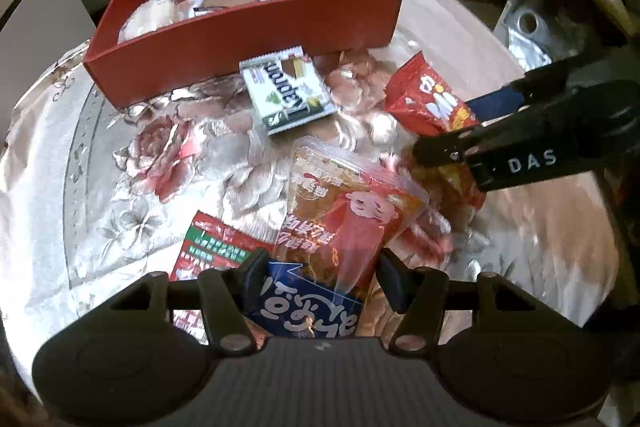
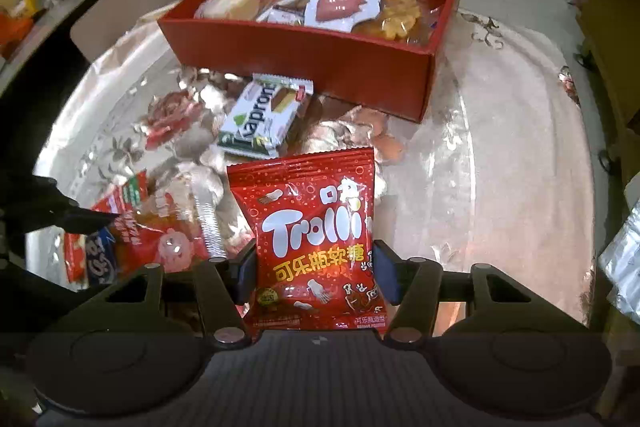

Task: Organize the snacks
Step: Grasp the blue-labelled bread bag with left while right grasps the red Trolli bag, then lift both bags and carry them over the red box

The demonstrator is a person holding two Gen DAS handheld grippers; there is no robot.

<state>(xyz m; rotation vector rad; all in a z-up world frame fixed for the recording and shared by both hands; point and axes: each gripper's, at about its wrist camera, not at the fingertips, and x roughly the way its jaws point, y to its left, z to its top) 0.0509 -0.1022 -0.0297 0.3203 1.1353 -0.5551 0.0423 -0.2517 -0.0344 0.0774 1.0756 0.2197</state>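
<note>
"Trolli" on red bag, "Kapron" on white wafer pack

The red Trolli gummy packet is glossy plastic film; the rectangular red cardboard box looks matt; the floral cloth-covered tabletop shines under clear plastic.

Both wrist cams sit low and close, angled down toward the red box, left cam from its left, right cam from its right, so both catch it.
</note>
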